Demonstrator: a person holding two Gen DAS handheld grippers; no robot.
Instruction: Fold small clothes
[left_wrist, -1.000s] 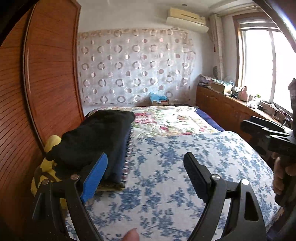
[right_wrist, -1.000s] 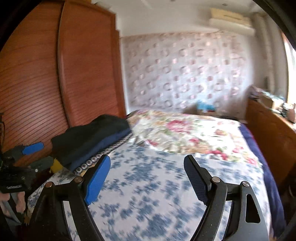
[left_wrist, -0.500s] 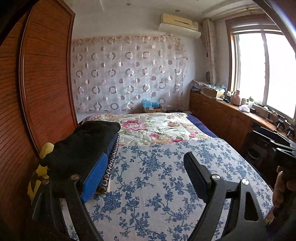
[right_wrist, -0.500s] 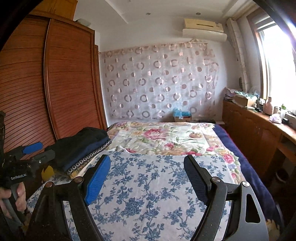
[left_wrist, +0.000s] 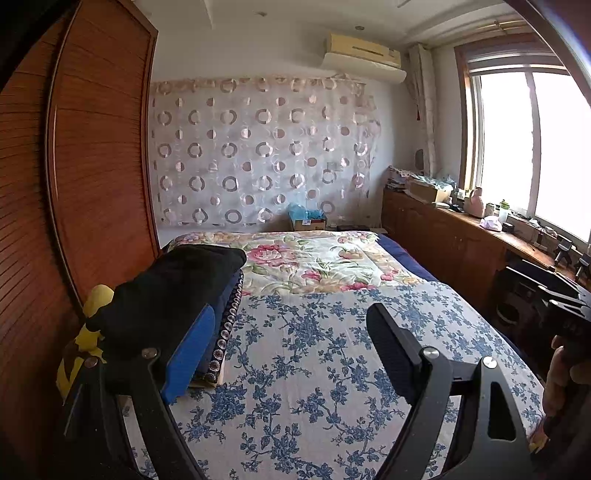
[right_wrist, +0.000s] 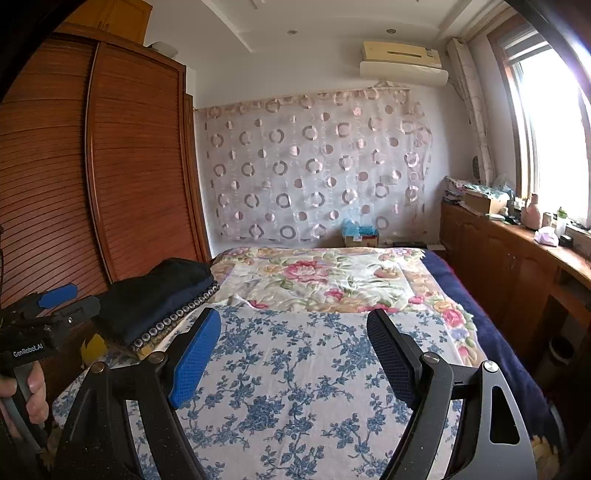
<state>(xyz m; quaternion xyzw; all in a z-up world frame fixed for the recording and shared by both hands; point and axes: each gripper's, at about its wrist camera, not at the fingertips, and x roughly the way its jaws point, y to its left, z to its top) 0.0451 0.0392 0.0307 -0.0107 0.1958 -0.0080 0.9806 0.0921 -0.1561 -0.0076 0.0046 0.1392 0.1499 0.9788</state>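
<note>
1. Left gripper hangs over the blue-flowered sheet, jaws spread wide, nothing between them.
2. Right gripper hangs the same way over that sheet, jaws wide apart and empty, pointing up the bed toward the far wall.
3. The small clothes sit as a folded stack at the left edge of the bed, hard by the wooden wardrobe: a black piece on top, a navy one beneath it, then a layer with a beaded or ring-patterned edge.
4. In the left wrist view the blue pad overlaps the near end of the stack; whether it touches the cloth, I cannot tell.
5. A yellow item pokes out from under the stack, on the wardrobe side.
6. Beyond the blue sheet lies a rose-print quilt, spread flat.
7. In the right wrist view, a hand grips the left tool's handle at the lower left, just beside the stack.
8. A hand shows at the right edge of the left wrist view, wrapped round the other handle.
</note>
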